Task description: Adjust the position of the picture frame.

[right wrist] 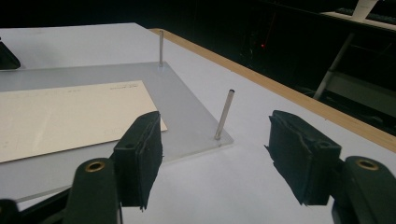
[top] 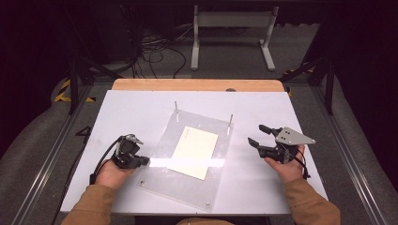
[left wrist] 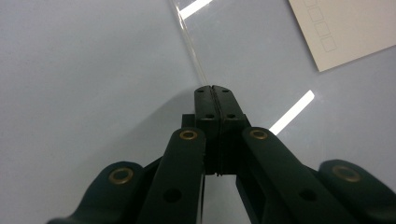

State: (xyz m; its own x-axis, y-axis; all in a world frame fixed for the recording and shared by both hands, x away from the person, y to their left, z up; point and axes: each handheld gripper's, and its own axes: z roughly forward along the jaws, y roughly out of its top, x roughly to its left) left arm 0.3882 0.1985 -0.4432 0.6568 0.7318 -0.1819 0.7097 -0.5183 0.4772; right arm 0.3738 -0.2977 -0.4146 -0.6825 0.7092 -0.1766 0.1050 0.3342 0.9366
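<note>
No text can be read. The card point(left wrist: 348, 28) bears a column of small empty boxes, and faint printed lines run along its edge point(right wrist: 119, 86), too small to read.

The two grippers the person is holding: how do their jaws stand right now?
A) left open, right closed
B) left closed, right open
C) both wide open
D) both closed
B. In the left gripper view the left gripper has its jaws pressed flat together with nothing between them, while the right gripper shows a wide gap between its jaws, through which the white table is seen.
</note>
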